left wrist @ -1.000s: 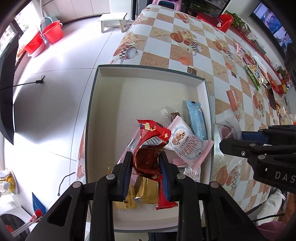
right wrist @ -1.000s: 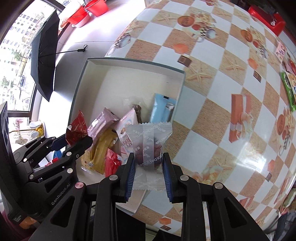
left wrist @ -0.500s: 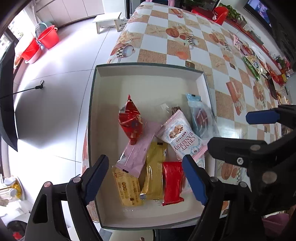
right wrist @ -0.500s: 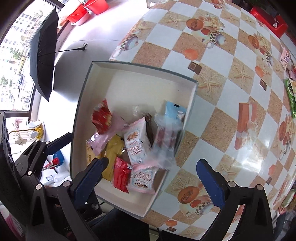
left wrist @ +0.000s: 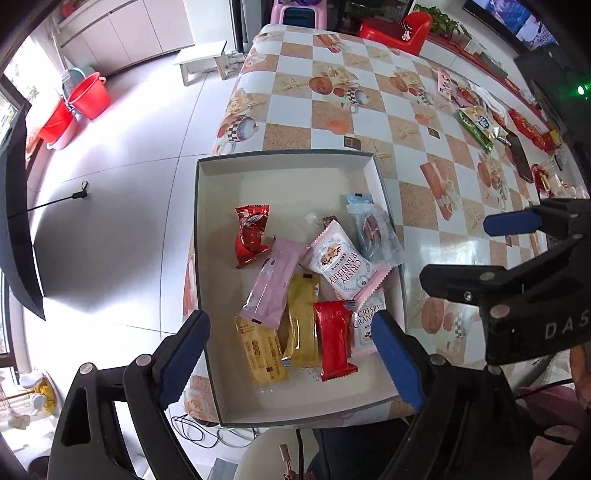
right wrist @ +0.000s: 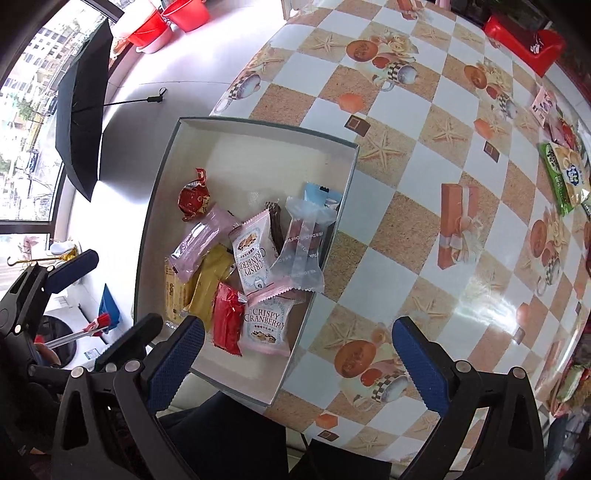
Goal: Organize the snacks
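A shallow white box (left wrist: 284,173) (right wrist: 258,136) sits at the near corner of the checkered table and holds several snack packets. A red packet (left wrist: 252,234) (right wrist: 194,197) lies at its left. A clear-wrapped snack (left wrist: 375,232) (right wrist: 303,245) leans on the box's right wall, over a light blue packet. My left gripper (left wrist: 291,354) is open and empty above the box's near end. My right gripper (right wrist: 295,363) is open and empty above the box's near right corner; it also shows in the left wrist view (left wrist: 509,251).
More snack packets (left wrist: 476,122) (right wrist: 565,177) lie along the table's far right side. The box's far half is bare. A black umbrella (right wrist: 85,122) and red buckets (left wrist: 88,96) stand on the floor to the left. A red stool (left wrist: 399,29) is beyond the table.
Both grippers opened and pulled back up. The red packet dropped into the box's left part and the clear-wrapped snack landed against the right wall.
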